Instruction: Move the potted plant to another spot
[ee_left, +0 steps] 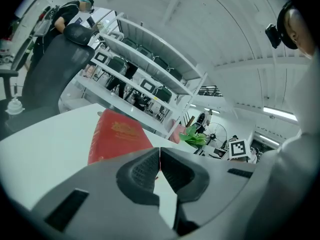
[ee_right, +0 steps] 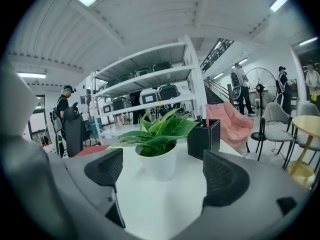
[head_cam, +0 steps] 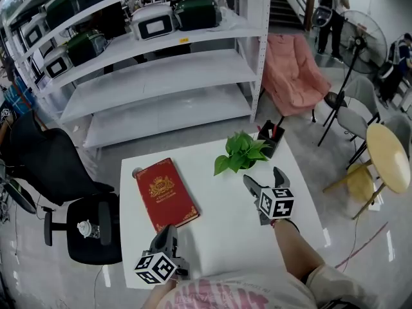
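A small potted plant (head_cam: pixel 239 152) with green leaves in a white pot (ee_right: pixel 160 163) stands near the far right of the white table (head_cam: pixel 225 224). My right gripper (head_cam: pixel 265 181) is open just in front of it, and the pot sits a short way beyond the gap between the jaws, untouched. My left gripper (head_cam: pixel 169 235) hangs at the table's near edge with its jaws closed together and nothing between them. In the left gripper view the plant (ee_left: pixel 194 136) shows far off.
A red book (head_cam: pixel 165 194) lies on the table's left half. A black pen holder (head_cam: pixel 270 137) stands right behind the plant. A black office chair (head_cam: pixel 90 227) is at the left, a white shelf unit (head_cam: pixel 161 76) behind, a round yellow table (head_cam: pixel 388 156) and a pink chair (head_cam: pixel 293 73) to the right.
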Demonstrator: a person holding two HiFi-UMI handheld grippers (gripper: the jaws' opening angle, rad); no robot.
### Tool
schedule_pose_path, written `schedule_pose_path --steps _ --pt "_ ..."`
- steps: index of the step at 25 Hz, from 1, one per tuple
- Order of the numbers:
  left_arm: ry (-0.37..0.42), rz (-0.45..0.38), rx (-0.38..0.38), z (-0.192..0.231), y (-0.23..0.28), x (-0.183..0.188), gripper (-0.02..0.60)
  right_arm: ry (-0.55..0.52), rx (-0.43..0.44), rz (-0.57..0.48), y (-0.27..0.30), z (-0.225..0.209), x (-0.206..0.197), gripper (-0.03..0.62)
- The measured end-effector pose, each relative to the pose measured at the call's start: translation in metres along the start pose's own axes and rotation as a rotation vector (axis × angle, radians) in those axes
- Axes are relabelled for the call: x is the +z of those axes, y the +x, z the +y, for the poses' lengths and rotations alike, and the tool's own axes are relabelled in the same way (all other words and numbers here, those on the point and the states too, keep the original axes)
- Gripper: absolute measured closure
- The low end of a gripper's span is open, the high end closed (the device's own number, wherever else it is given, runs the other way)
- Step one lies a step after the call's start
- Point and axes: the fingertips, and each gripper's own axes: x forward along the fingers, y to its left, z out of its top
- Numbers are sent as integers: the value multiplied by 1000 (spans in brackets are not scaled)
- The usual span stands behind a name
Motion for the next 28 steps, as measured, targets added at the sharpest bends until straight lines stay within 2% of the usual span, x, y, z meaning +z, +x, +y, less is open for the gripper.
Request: schedule_pose_path --steps 7,12,23,26,28 --pt "4 22 -42 -18 12 -8 557 0 17 4 -16 -1 -3 86" --pt "8 14 -65 -36 16 -9 557 -4 34 -12 -30 -3 4 108" --pt "12 3 -89 -64 9 -15 557 6 47 -19 -58 -9 6 108" --pt "11 3 -87 -66 6 -16 557 12 47 -14 -62 -10 5 152" --pt "12 3 -85 -66 3 -16 557 20 46 -19 -66 -10 6 277"
